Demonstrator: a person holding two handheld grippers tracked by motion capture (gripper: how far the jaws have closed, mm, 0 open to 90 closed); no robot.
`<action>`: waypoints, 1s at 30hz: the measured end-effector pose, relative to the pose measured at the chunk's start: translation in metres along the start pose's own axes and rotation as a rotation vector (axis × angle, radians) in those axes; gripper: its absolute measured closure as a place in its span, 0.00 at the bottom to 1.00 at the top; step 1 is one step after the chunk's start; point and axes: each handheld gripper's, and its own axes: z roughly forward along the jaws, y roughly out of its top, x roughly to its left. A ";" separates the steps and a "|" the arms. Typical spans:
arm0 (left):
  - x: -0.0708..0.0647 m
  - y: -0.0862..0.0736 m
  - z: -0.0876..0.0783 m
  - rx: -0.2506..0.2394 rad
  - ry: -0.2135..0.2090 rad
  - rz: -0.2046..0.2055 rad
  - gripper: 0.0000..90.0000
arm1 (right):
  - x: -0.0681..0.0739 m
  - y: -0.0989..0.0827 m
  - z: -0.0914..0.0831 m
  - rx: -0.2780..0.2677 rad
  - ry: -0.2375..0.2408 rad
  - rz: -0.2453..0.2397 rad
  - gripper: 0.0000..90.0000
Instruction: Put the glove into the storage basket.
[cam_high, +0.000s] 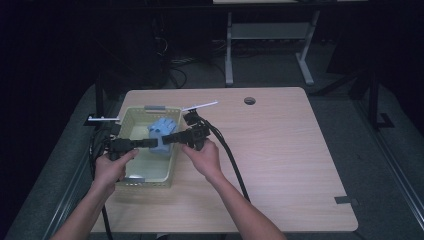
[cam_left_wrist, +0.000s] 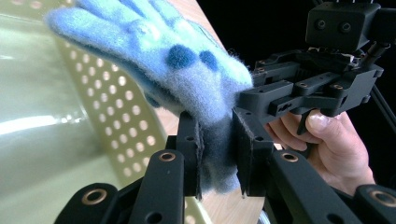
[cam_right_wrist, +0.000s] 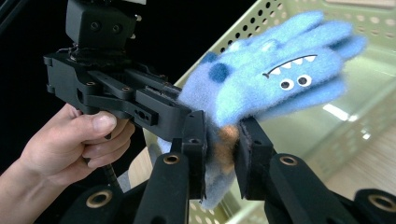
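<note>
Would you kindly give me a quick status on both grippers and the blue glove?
Left gripper and right gripper both shut on the blue glove cuff. Glove held above the basket. Nothing in the way.

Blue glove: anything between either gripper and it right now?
No. Both grippers already pinch the blue glove at its cuff: the left gripper and the right gripper each have fabric squeezed between their pads. It hangs over the perforated basket, with nothing visible in between.

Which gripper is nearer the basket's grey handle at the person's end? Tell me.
Left. The left gripper reaches in from the basket's left side, closer to that grey handle. The right gripper comes over the right rim, farther off. Both clamp the blue glove.
</note>
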 end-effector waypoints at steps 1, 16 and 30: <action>0.001 0.000 -0.002 0.001 0.004 0.001 0.82 | 0.000 0.001 0.003 0.003 0.002 0.001 0.84; 0.021 0.000 -0.024 0.004 0.051 -0.030 0.82 | 0.002 0.005 0.038 0.006 0.023 0.032 0.84; 0.038 -0.001 -0.029 0.049 0.125 -0.042 0.82 | -0.007 0.002 0.065 0.030 0.020 0.065 0.84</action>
